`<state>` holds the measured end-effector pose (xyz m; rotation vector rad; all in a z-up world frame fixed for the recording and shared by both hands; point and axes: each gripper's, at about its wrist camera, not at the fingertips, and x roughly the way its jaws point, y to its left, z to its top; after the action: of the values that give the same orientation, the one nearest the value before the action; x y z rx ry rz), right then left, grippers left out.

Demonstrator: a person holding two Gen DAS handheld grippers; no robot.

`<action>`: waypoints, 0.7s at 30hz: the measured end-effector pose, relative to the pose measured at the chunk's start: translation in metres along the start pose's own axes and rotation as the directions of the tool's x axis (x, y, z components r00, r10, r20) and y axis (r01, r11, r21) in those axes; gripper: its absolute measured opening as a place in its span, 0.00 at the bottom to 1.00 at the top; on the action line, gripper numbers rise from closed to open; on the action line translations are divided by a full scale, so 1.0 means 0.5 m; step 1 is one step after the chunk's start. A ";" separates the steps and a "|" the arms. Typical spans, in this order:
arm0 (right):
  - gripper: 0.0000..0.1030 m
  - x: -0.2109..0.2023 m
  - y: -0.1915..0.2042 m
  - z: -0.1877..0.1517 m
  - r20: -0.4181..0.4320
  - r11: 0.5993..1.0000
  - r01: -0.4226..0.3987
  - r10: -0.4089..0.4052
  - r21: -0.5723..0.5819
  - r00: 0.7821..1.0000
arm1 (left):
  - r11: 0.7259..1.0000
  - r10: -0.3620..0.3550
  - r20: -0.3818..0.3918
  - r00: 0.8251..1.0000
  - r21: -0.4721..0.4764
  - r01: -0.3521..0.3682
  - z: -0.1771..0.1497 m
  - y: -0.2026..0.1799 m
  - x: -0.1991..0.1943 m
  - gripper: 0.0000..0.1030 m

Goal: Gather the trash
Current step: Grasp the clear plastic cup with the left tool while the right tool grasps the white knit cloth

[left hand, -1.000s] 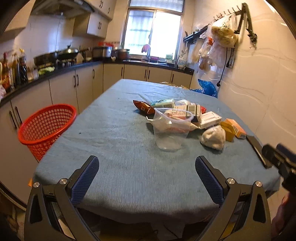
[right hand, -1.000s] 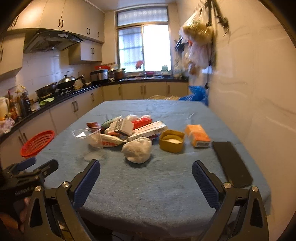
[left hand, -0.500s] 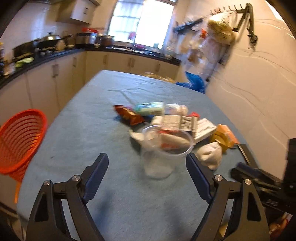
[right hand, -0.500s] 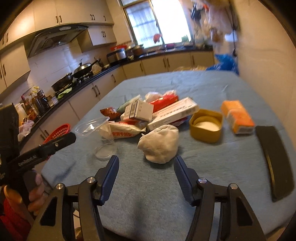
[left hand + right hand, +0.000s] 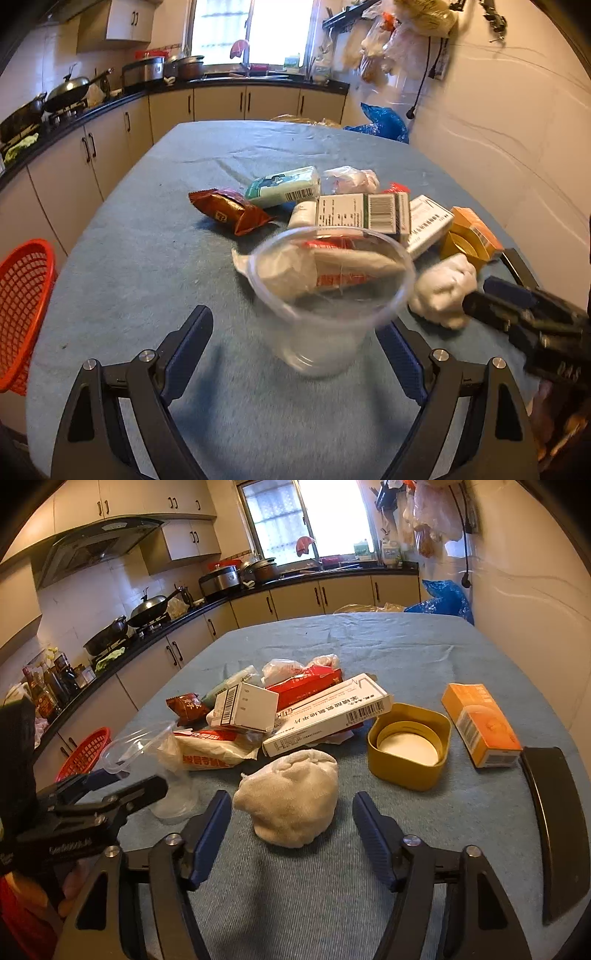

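A heap of trash lies on the blue-grey tablecloth (image 5: 147, 266): a brown snack wrapper (image 5: 229, 212), a green and white packet (image 5: 284, 186), printed boxes (image 5: 362, 214) and a red and white bag (image 5: 210, 755). A clear plastic cup (image 5: 325, 302) stands between the fingers of my left gripper (image 5: 291, 332), whose jaws are opening; the pads do not press on it. A crumpled white wad (image 5: 291, 797) lies between the fingers of my right gripper (image 5: 291, 805), also opening and not gripping it. Each gripper shows in the other's view: the right gripper (image 5: 491, 299) and the left gripper (image 5: 122, 786).
A red mesh basket (image 5: 22, 306) hangs off the table's left edge. A yellow lid (image 5: 410, 746), an orange box (image 5: 480, 723) and a flat black object (image 5: 554, 812) lie to the right. Kitchen counters run along the left and far walls.
Both grippers moved forward over the table to the heap. The cup now sits between the left fingers and the wad between the right. Both jaws are narrower than a second ago.
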<state>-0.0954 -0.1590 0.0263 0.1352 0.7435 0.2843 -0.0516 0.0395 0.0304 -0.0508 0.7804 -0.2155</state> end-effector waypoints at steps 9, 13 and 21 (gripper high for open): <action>0.75 0.040 -0.007 0.017 -0.032 0.999 -0.042 0.043 0.019 0.999 | 0.999 -0.051 -0.002 0.999 -0.003 0.051 0.016 -0.017 0.025 0.39; 0.52 0.044 -0.009 0.014 -0.035 0.999 -0.046 0.046 0.018 0.998 | 0.999 -0.053 0.018 0.998 0.006 0.052 0.010 -0.023 0.015 0.36; 0.44 0.012 0.002 -0.006 0.030 0.999 -0.033 0.033 0.001 0.999 | 0.998 -0.067 0.076 0.995 0.011 0.066 -0.014 -0.028 -0.034 0.36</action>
<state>-0.0932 -0.1564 0.0205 0.1532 0.7123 0.3127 -0.0705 0.0296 0.0389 -0.0771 0.7020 -0.2783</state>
